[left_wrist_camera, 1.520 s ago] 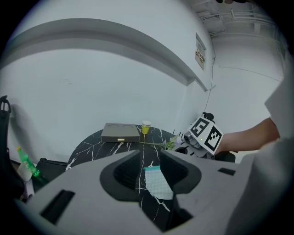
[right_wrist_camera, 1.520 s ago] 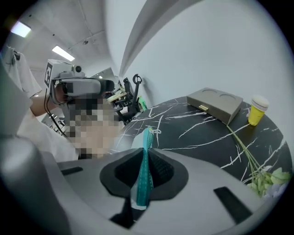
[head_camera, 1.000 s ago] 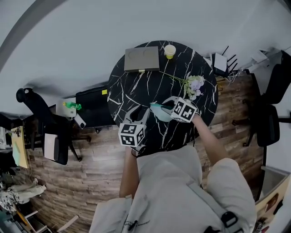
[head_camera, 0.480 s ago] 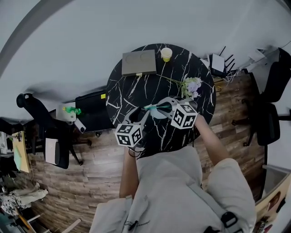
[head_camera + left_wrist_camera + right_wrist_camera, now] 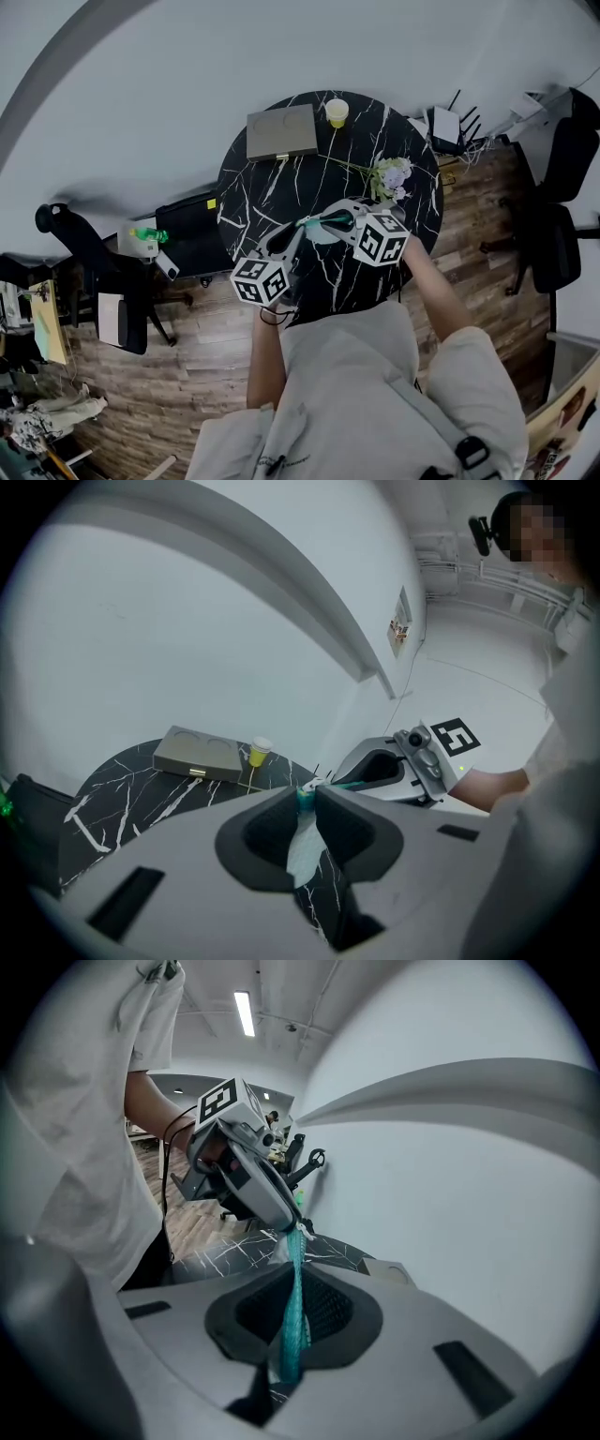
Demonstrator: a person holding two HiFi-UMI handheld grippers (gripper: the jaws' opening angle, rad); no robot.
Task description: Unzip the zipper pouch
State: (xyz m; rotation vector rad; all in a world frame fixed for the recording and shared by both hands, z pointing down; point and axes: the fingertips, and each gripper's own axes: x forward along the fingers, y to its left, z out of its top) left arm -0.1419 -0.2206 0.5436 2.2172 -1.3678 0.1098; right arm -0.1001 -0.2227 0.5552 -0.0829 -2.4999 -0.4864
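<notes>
Midway above the near edge of the black marble tabletop [image 5: 281,192], the zipper pouch [image 5: 321,224] hangs stretched between two hand-held tools, its teal zipper edge running left to right. The right gripper [image 5: 293,1288] is clenched on one end, while the left gripper [image 5: 307,795], jaws just drawn in, pinches the opposite tip, where the pull seems to sit. Unzipping would likely run along that line; the pouch's contents stay unseen, as do those of the yellow cup [image 5: 337,111] and closed grey box [image 5: 281,132] at the far edge.

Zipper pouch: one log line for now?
left hand-held gripper: jaws just closed on zipper pouch | right hand-held gripper: shut on zipper pouch
</notes>
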